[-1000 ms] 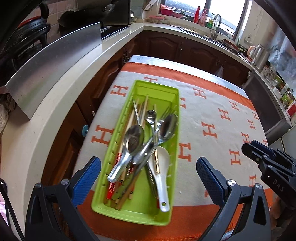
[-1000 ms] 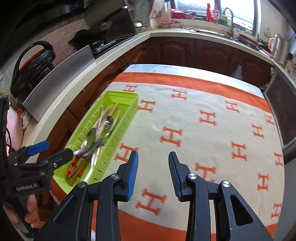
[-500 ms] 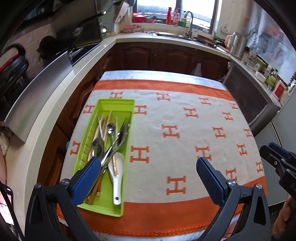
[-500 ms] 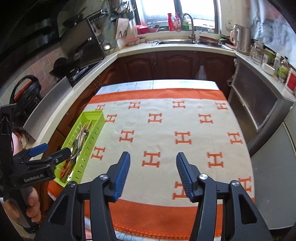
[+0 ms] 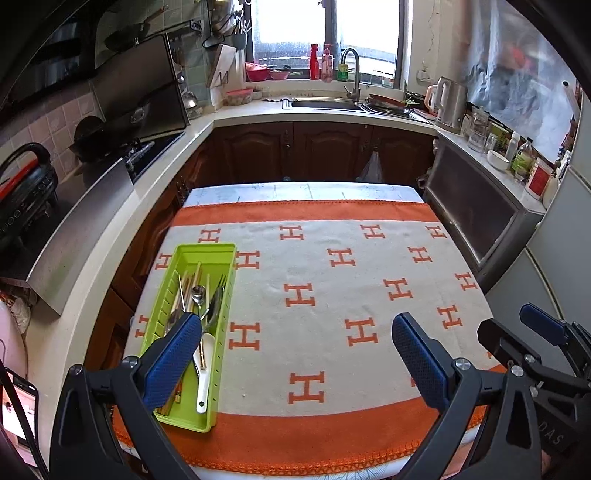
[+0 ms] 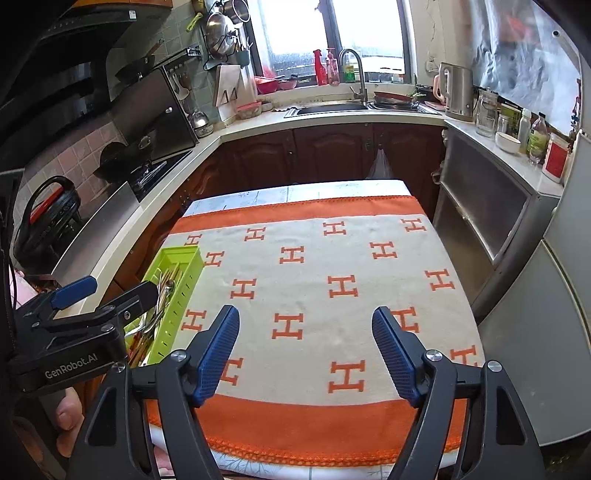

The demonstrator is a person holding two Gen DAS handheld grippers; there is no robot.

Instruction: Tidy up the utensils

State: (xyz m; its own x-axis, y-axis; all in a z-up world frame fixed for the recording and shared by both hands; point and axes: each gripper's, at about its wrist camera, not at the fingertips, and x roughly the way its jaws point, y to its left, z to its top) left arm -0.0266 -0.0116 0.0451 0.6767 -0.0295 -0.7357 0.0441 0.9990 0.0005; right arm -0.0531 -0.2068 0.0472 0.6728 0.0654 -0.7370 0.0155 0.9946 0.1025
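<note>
Two hand-held grippers hang over the near edge of a kitchen table. The left gripper (image 5: 295, 354) has its blue-padded jaws spread wide with nothing between them; its left pad (image 5: 173, 358) overlaps the near end of a green tray (image 5: 221, 332) in the picture but hangs above it. The right gripper (image 6: 306, 354) is also empty, and its jaws have just been opening; they now stand wide over bare cloth. In the right wrist view the left gripper shows from the side at the left edge, with part of a hand (image 6: 68, 417) below it.

The tray lies along the table's left side on a cream cloth (image 5: 332, 295) with orange H marks and orange borders. In the tray lie the utensils in a loose heap: a white spoon (image 5: 204, 376) nearest, then a metal spoon (image 5: 198, 293), a fork (image 5: 218, 291) and some chopsticks (image 5: 197, 275) pointing away. The rest of the cloth bears nothing.

Beyond the table, dark wooden cabinets (image 5: 325, 151) run under a pale counter (image 5: 321, 114) that wraps around three sides. On the left stand a stove (image 5: 147, 155) and a black cooker (image 5: 26, 192). At the far wall a sink (image 5: 325, 104) with a tap (image 5: 351, 70) sits under a bright window (image 5: 328, 33), bottles on the sill. To the right stand a kettle (image 5: 452, 103) and jars (image 5: 480, 129).
</note>
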